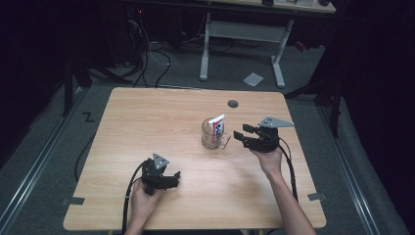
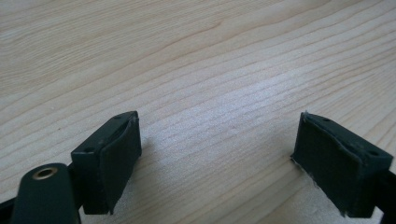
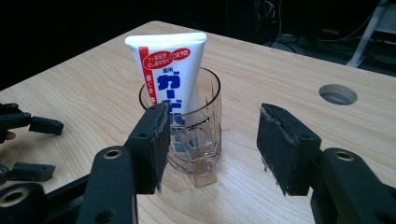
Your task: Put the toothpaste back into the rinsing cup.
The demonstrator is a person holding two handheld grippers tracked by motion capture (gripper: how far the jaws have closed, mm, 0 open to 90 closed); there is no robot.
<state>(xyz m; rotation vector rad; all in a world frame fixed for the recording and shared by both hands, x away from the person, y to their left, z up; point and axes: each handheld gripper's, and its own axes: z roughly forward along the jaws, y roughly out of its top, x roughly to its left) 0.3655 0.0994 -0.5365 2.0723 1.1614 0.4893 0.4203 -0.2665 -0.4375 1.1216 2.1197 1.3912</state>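
Note:
A clear glass mug [image 1: 215, 139] stands right of the table's centre, with a white toothpaste tube [image 1: 217, 126] upright inside it. In the right gripper view the tube [image 3: 170, 70] has red and blue print, and the mug's handle [image 3: 204, 171] faces me. My right gripper [image 1: 241, 133] is just right of the mug, level with it. It [image 3: 215, 135] is open, with the handle ahead of the gap and not touched. My left gripper [image 1: 175, 177] rests low at the front left; it [image 2: 217, 149] is open over bare wood.
The wooden table [image 1: 147, 122] has a round cable hole [image 1: 233, 103] behind the mug. A white desk frame [image 1: 242, 34], floor cables and a sheet of paper [image 1: 253, 79] lie beyond the far edge. The left gripper's fingers [image 3: 42, 126] show at the left of the right gripper view.

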